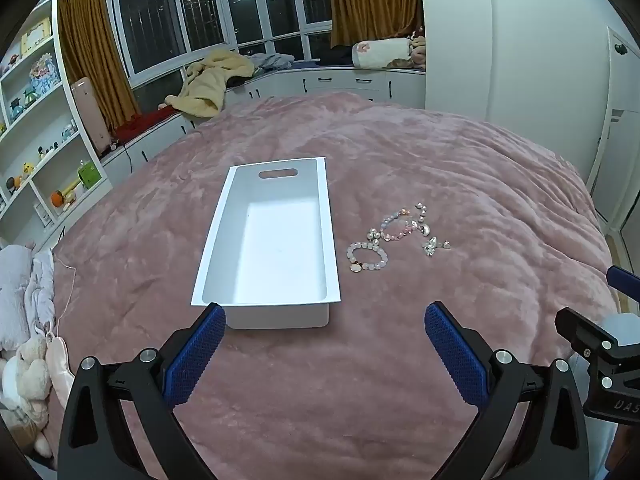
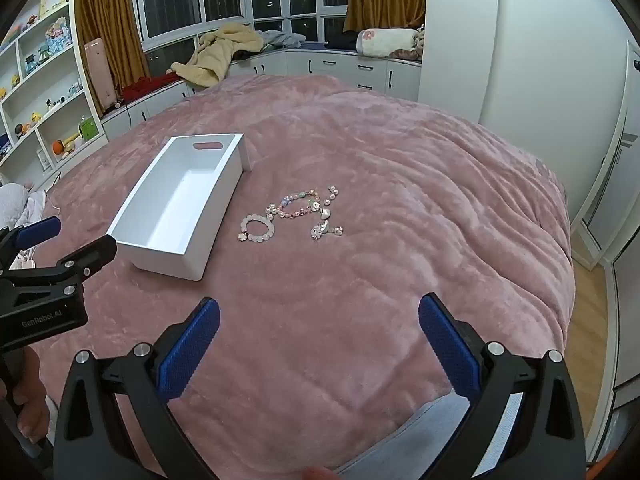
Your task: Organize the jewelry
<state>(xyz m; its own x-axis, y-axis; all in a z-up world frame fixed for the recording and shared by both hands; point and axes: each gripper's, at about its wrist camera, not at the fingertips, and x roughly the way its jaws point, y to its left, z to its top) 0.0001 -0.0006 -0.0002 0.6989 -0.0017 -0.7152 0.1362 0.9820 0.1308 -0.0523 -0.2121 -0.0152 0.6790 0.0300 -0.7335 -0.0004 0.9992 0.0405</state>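
A white rectangular bin (image 1: 326, 236) (image 2: 224, 184) with a handle slot lies empty on the pink blanket. To its right lies a small heap of jewelry: a pale bead bracelet (image 1: 367, 256) (image 2: 257, 229), a pink bead bracelet (image 1: 400, 226) (image 2: 298, 204), pearls and a silver piece (image 1: 431, 245) (image 2: 320, 230). My left gripper (image 1: 322, 320) is open and empty, just short of the bin's near end. My right gripper (image 2: 318, 314) is open and empty, well short of the jewelry. Each gripper shows at the edge of the other's view.
The pink blanket (image 1: 400, 360) (image 2: 400, 280) covers a wide bed. Plush toys (image 1: 24, 368) lie at the bed's left edge. White shelves (image 1: 44, 120), a window seat with clothes (image 1: 212, 84) and a white wardrobe (image 1: 540, 60) stand beyond.
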